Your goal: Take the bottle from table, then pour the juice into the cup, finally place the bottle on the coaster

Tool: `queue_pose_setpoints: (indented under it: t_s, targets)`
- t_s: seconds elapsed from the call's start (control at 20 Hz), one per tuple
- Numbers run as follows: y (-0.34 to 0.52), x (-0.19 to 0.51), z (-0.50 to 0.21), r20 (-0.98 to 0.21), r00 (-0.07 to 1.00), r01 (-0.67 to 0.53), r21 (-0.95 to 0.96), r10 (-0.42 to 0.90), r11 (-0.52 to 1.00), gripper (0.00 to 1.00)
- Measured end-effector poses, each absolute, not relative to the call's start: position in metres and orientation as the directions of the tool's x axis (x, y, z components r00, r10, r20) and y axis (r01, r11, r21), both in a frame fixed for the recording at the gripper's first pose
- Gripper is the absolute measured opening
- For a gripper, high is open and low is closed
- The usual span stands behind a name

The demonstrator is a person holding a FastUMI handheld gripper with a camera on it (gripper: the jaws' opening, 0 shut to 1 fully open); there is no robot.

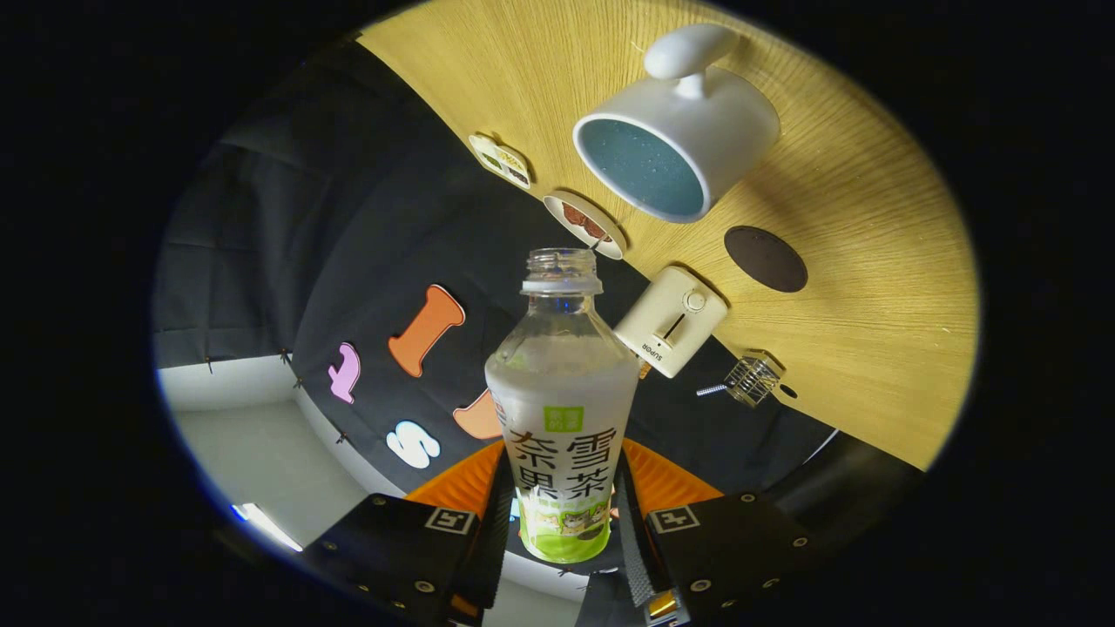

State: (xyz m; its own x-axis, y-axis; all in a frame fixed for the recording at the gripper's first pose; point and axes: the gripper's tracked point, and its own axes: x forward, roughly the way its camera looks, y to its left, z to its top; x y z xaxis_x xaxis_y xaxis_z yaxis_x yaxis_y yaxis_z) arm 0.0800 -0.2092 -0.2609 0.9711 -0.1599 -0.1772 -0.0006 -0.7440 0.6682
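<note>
At bottom centre of gripper view, gripper [562, 522] fingers clamped on bottle [562, 409], one each side; cap off, neck pointing toward cup [675, 144]. View rolled: table [871, 305] fills upper right, so we judge bottle tilted, pour underway or about to start. We see no stream; cup contents unclear. Dark coaster [766, 259] just right of bottle neck, bare. Take done; pour unconfirmed; placing bottle on coaster left.

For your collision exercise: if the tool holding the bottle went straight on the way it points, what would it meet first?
Probably the round dish at the table's edge, just past the bottle mouth; the tool is shut on it. Depth is uncertain.
</note>
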Motion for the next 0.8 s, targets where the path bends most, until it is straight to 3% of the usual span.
queue_pose_setpoints:
  t_s: [0.2, 0.45, 0.6, 0.8]
  targets:
    - [-0.205, 0.076, -0.275, -0.196, 0.968, 0.021, 0.685, -0.157, -0.728, 0.58]
    - [-0.195, 0.072, -0.297, -0.267, 0.955, 0.136, 0.78, -0.129, -0.611, 0.57]
    - [-0.172, 0.073, -0.329, -0.378, 0.923, 0.314, 0.848, -0.072, -0.426, 0.58]
    - [-0.16, 0.079, -0.329, -0.391, 0.919, 0.378, 0.912, -0.06, -0.159, 0.57]
